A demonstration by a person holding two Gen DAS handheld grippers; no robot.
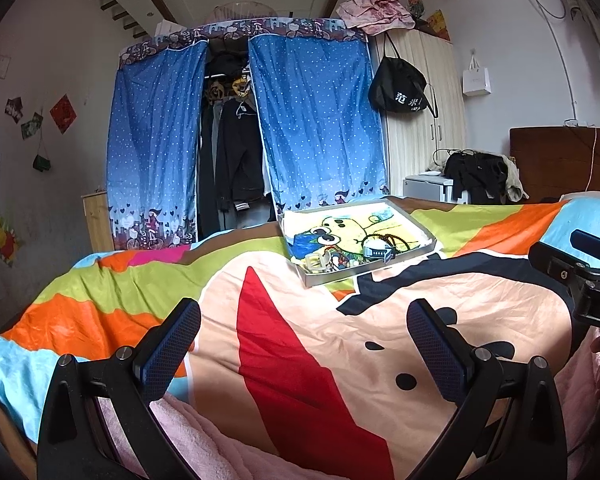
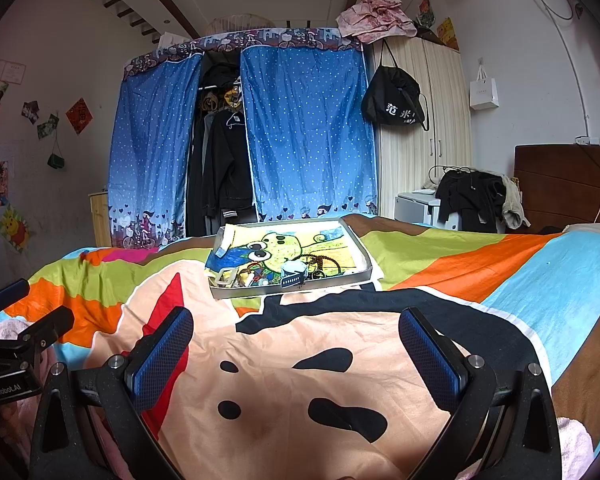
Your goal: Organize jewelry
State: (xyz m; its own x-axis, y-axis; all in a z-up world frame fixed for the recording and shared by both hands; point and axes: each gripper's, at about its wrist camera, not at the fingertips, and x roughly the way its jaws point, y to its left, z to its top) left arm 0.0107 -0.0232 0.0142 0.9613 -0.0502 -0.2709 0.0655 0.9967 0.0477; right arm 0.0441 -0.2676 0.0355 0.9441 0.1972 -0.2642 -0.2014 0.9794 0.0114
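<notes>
A shallow grey tray [image 1: 416, 216] [image 2: 360, 246] lies on the bed [image 1: 300, 340] [image 2: 300, 360], lined with a yellow cartoon drawing. Its near end holds a heap of jewelry [image 1: 340, 260] [image 2: 260, 276]: a dark bead string [image 1: 396, 242] [image 2: 320, 262], a small pale box [image 1: 376, 250] [image 2: 294, 274], and tangled small pieces too blurred to name. Well short of the tray, the left hand-held gripper [image 1: 304, 340] and the right hand-held gripper [image 2: 296, 344] hover over the colourful bedspread, both released with fingers spread wide and nothing between them.

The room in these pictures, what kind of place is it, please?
Most likely a bedroom in a home. A bed with a colourful cartoon cover fills the foreground, a blue curtained wardrobe holds hanging clothes, and a tray of jewelry lies on the bed.
</notes>
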